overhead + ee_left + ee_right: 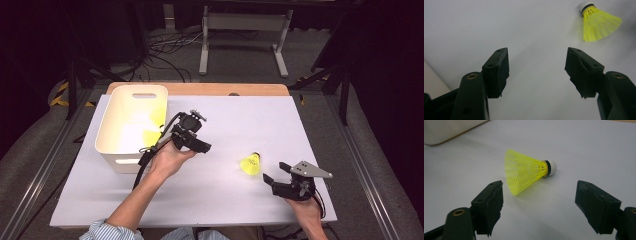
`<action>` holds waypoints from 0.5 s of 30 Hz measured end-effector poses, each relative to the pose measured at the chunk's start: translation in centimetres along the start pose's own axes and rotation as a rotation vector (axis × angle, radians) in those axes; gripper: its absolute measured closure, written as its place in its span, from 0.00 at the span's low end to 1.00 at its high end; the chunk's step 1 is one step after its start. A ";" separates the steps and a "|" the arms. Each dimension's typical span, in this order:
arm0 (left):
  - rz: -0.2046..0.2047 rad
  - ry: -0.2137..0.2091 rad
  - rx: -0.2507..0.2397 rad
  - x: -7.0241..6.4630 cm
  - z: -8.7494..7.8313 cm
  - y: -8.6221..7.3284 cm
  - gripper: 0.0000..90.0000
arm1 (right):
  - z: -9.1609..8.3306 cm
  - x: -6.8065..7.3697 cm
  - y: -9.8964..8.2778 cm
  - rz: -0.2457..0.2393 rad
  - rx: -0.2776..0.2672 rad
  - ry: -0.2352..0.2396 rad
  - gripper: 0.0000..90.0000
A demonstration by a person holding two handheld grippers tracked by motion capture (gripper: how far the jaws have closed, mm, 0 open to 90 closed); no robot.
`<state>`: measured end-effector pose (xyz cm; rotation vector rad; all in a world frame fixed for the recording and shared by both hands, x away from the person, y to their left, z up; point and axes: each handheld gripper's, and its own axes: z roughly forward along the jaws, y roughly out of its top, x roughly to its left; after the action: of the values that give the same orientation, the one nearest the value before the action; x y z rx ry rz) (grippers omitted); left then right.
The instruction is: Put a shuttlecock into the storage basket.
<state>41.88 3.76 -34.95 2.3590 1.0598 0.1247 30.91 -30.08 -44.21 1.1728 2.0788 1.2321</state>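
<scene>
The shuttlecock [529, 173] has a yellow plastic mesh skirt and a smooth white cap; the bin [131, 125] looks like matt cream plastic; the table [225, 200] wears a matt white sheet over a wooden edge; gripper pads [499, 72] look matt black

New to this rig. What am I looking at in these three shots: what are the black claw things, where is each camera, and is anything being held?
No robot here: a person holds a handheld two-jaw gripper in each hand. The high view looks down on the white table from the person's side. The left gripper sits beside a white plastic bin that has something yellow inside. The right gripper sits near a yellow shuttlecock lying on its side. The other two pictures come from cameras riding on each gripper, looking along its black jaws. In both, the jaws stand apart with nothing between them, so nothing is held. The right gripper view shows the shuttlecock just ahead of its jaws.
</scene>
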 end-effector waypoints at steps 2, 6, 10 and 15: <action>0.000 0.001 0.004 0.0 0.1 -0.1 0.40 | 0.1 0.1 0.1 0.004 0.004 0.001 0.28; 0.002 0.000 0.009 0.0 0.5 -0.2 0.40 | 0.4 0.3 0.5 0.010 0.038 0.009 0.33; 0.004 -0.001 0.013 -0.1 0.9 -0.2 0.40 | 0.8 0.5 0.8 0.016 0.072 0.011 0.38; -0.001 -0.008 0.014 -0.3 1.5 -0.3 0.40 | 1.0 0.6 1.2 0.021 0.100 0.002 0.41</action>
<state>41.93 3.10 -36.38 2.3698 1.0617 0.1074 31.83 -28.79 -43.66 1.2407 2.1570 1.1499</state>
